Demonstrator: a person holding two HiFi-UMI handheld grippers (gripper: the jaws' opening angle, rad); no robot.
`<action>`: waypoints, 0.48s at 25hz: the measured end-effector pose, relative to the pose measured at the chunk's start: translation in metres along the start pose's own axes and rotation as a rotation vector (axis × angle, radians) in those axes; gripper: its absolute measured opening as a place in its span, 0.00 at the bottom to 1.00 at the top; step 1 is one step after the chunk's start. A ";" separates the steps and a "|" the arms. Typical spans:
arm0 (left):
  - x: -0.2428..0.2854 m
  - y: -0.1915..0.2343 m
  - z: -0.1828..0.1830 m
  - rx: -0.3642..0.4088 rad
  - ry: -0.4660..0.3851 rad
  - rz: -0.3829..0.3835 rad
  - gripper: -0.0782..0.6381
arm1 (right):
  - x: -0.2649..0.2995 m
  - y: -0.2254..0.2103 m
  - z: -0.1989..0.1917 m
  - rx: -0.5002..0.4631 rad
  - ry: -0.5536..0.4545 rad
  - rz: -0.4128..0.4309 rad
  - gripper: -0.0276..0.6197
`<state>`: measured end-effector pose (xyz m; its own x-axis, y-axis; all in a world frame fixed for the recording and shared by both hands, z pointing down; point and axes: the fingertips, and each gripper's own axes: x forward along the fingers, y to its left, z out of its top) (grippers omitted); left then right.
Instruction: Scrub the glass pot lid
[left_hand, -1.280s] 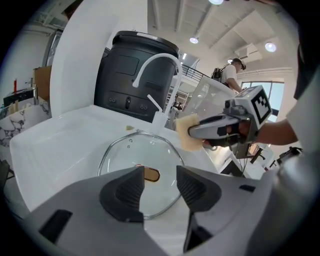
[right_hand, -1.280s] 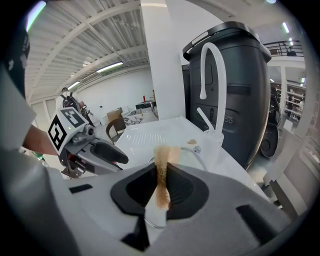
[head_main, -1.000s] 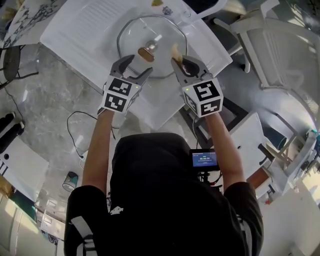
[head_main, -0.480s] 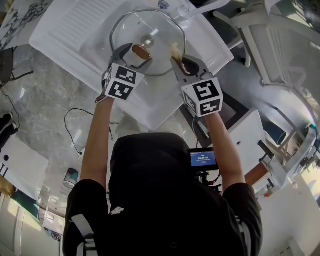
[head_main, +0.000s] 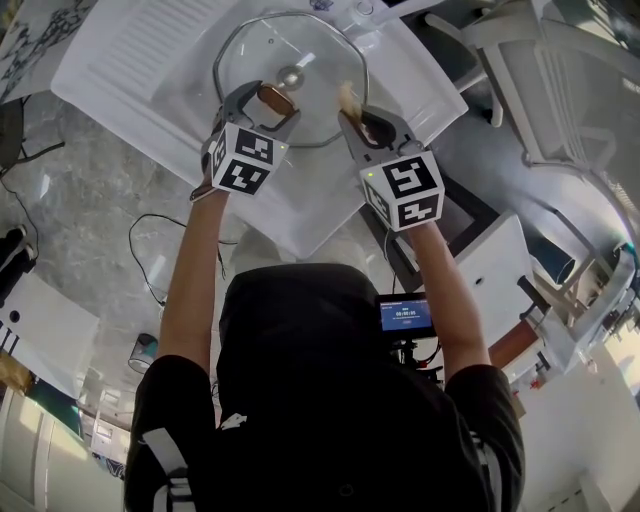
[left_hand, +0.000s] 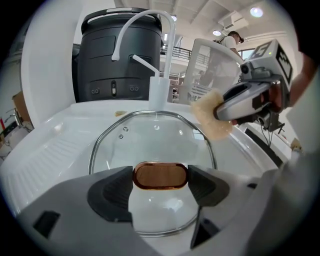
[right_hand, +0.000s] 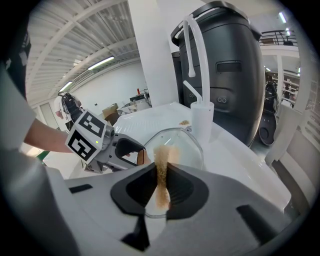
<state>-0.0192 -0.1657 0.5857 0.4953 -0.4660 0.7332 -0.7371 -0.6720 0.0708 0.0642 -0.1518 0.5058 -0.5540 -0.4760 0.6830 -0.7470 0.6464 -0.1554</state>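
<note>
The glass pot lid (head_main: 300, 45) lay flat in the sink (head_main: 130, 60), just ahead of both tongs. The left tongs (left_hand: 159, 192) had just been opening and stood wide, straddling its brown handle (left_hand: 160, 175), whose long axis spanned the gap, unclamped. The right tongs (right_hand: 161, 186) pinched a sponge (right_hand: 163, 162) above the lid's right rim.

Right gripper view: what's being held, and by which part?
The right gripper clamps a tan sponge by its rear part, and the front sticks out ahead.

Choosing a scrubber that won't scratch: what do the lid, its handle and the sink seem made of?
Lid: clear glass, see-through, shiny metal rim. Handle: matte brown face, coppery glossy edge; wood or plastic, unclear. Sink: smooth glossy white, perhaps ceramic or composite.
</note>
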 end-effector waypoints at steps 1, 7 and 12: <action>0.000 0.001 0.000 0.003 -0.003 -0.001 0.55 | 0.000 -0.001 0.000 0.001 0.000 -0.001 0.09; 0.000 -0.001 -0.001 0.050 0.016 -0.006 0.56 | -0.002 -0.002 -0.006 0.005 0.006 -0.005 0.09; 0.000 -0.003 -0.001 0.085 -0.011 -0.003 0.56 | -0.001 -0.005 -0.006 -0.011 0.010 -0.013 0.09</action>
<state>-0.0174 -0.1633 0.5864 0.5027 -0.4701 0.7254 -0.6944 -0.7195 0.0149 0.0711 -0.1507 0.5101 -0.5408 -0.4781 0.6920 -0.7497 0.6471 -0.1388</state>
